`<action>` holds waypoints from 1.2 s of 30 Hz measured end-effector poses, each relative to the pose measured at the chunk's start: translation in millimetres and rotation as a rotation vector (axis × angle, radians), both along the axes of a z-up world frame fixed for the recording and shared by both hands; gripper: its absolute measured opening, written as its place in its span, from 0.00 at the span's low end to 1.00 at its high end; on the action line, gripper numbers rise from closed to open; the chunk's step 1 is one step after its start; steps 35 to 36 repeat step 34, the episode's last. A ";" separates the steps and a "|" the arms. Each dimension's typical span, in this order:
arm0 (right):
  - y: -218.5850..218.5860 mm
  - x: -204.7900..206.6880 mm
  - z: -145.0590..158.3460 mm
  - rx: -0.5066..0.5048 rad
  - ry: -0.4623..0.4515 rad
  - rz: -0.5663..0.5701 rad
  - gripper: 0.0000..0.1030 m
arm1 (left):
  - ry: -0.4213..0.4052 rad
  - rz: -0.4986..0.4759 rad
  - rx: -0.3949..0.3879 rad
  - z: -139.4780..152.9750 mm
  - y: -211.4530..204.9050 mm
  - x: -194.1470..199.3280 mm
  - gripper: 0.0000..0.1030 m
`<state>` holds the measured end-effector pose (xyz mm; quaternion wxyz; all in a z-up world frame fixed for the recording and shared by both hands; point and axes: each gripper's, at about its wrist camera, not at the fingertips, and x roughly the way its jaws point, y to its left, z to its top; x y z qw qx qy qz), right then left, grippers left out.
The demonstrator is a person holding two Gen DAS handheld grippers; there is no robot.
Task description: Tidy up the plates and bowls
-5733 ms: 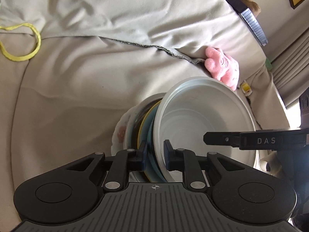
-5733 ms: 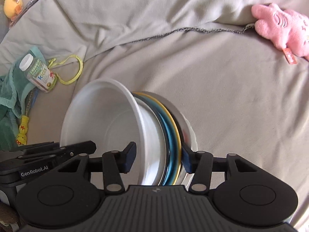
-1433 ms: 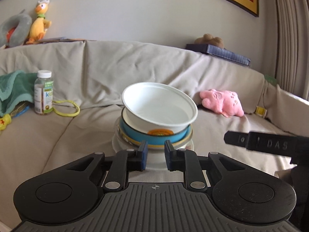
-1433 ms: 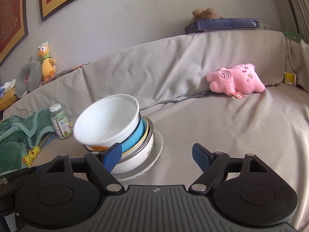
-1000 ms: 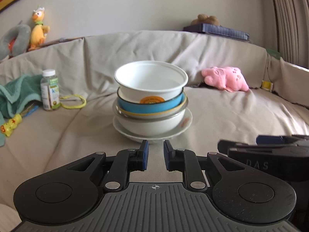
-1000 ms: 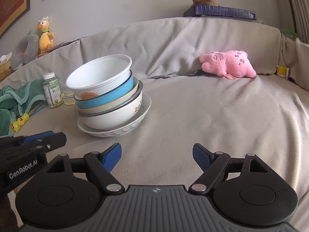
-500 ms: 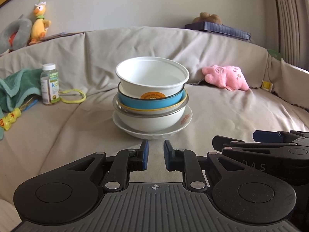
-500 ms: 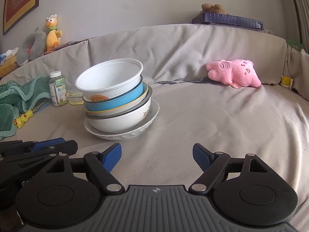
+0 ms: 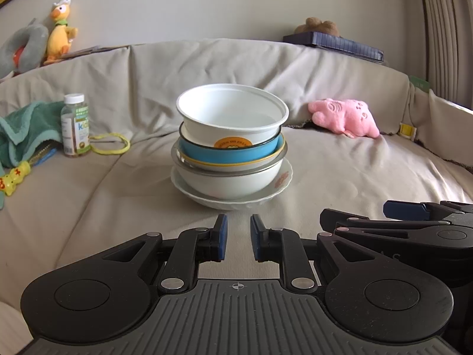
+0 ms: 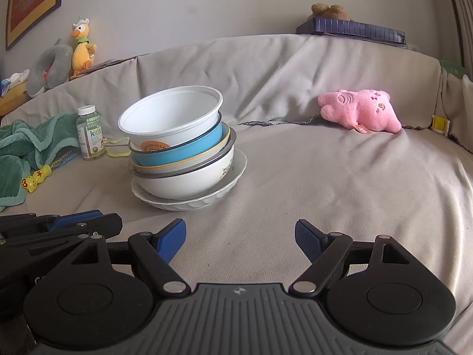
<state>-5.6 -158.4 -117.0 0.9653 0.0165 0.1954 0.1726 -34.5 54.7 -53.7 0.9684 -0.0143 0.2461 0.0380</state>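
The stack (image 9: 230,153) stands on the sofa (image 9: 340,171) in front of you, and both your grippers are clear of it. At the bottom is the plate (image 9: 207,199); in it sit the big white bowl (image 9: 227,183), a gray-rimmed dish, a yellow-rimmed dish, the blue bowl (image 9: 227,155) and, on top, the plastic bowl (image 9: 232,121). In the right view the upper pieces lean a little to the left.

Your left gripper (image 9: 238,239) has its jaws nearly together with nothing between them. Your right gripper (image 10: 241,236) has its jaws wide apart and also empty.

It looks to me that the stacking itself is finished and you are now checking the result. If you want a next move, it should be a small one: with the right gripper push the rim of the plastic bowl so it sits level in the blue bowl. Go gently, because the soft cushion gives way and the stack can tip.
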 end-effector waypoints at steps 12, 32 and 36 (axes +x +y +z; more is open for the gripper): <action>1.5 -2.0 -0.5 0.000 -0.002 0.004 0.79 | 0.003 0.006 -0.009 -0.7 0.1 -1.5 0.19; 2.9 -4.4 -0.3 0.007 0.002 0.004 0.79 | 0.008 0.018 -0.014 -1.6 0.8 -2.6 0.19; 2.2 -4.4 0.0 0.011 0.002 0.004 0.79 | 0.016 0.022 -0.015 -2.8 1.3 -1.9 0.19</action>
